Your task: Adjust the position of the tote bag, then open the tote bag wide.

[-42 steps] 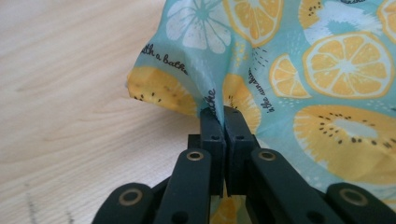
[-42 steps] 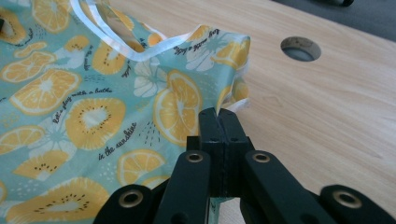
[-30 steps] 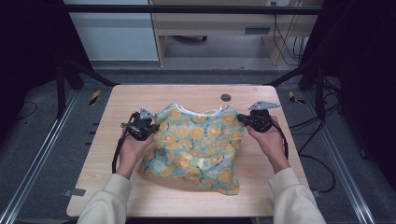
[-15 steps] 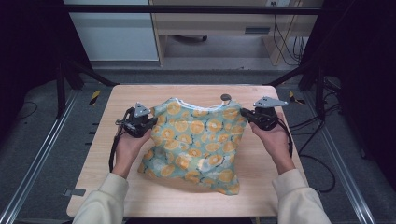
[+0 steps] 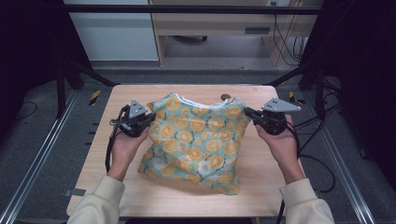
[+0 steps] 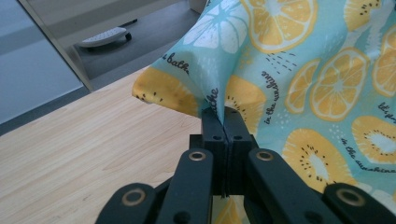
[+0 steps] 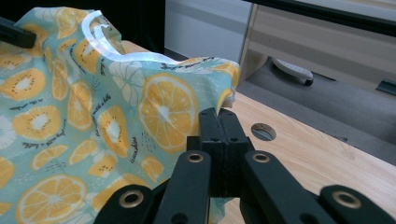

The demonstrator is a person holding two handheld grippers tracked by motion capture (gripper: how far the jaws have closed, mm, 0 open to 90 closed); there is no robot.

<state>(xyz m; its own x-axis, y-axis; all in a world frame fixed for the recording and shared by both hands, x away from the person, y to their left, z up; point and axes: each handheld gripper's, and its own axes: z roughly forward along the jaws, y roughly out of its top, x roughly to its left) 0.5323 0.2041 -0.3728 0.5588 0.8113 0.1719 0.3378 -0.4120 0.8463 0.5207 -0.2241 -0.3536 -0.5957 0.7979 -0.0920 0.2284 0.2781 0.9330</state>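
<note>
High view: a person stands at a wooden table (image 5: 93,177) with a gripper in each hand, a printed garment stretched between them.
Item: garment (image 5: 198,140), teal cloth with orange and lemon slices and a white-trimmed neckline (image 5: 187,100).
Position: middle of the table, upper edge raised off the wood, lower part lying on it.
Left gripper (image 5: 150,116): jaws pressed together on a pinch of the cloth at one top corner; the left gripper view (image 6: 224,114) shows the fabric tenting up out of the closed tips.
Right gripper (image 5: 247,112): jaws likewise clamped on the opposite top corner, seen close in the right gripper view (image 7: 219,114).
Change: over the last second the two grippers have drawn farther apart and moved toward the far edge, and the top edge of the garment now runs taut and straighter.
Meaning: judged a spreading step, the cloth is nearly flattened for laying out or folding.
Other: a round hole (image 7: 264,131) in the tabletop sits just beyond the right corner.
</note>
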